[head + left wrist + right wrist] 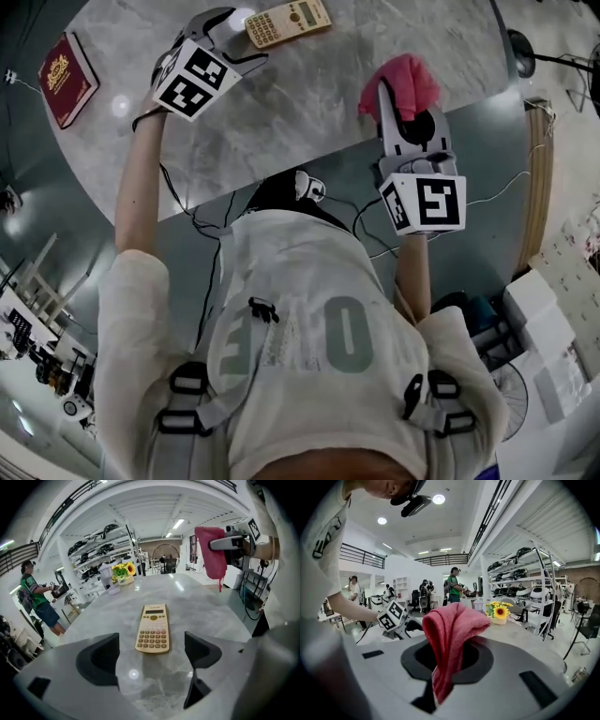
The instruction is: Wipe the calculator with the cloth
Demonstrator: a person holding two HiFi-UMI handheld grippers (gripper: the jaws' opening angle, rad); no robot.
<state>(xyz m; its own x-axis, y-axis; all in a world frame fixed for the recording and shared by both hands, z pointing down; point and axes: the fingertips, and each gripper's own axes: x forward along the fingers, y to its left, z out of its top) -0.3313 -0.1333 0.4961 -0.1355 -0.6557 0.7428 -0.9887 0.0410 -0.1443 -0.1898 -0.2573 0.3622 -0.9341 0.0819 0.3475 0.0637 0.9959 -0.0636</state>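
You hold two grippers, and before you are one calculator [287, 23] and one cloth [401, 86].

The calculator lies flat and keys up on the far part of the single marble table [309, 112], with nothing touching it. Your left gripper [236, 39] hangs over the table just left of it. In the left gripper view the calculator [153, 629] sits straight ahead, lined up with the gap of that gripper [152, 656]. Its near end lies just beyond the jaws. The two jaws stand wide apart, and only bare tabletop shows between them.

Your right gripper [403, 103] is by the table's near edge, well to the right of the calculator. Its jaws are clamped on the pink cloth. In the right gripper view the cloth [452, 620] bunches up above the jaws of that gripper [452, 656], and one tail hangs down between them. From the left gripper view the cloth [211, 557] hangs in the air, clear of the table and apart from the calculator.

Each gripper carries one marker cube, so there are two: left [192, 80] and right [424, 203].

One red book [67, 66] lies near the table's left edge, well apart from the calculator. One bunch of sunflowers [123, 570] stands at the table's far end.
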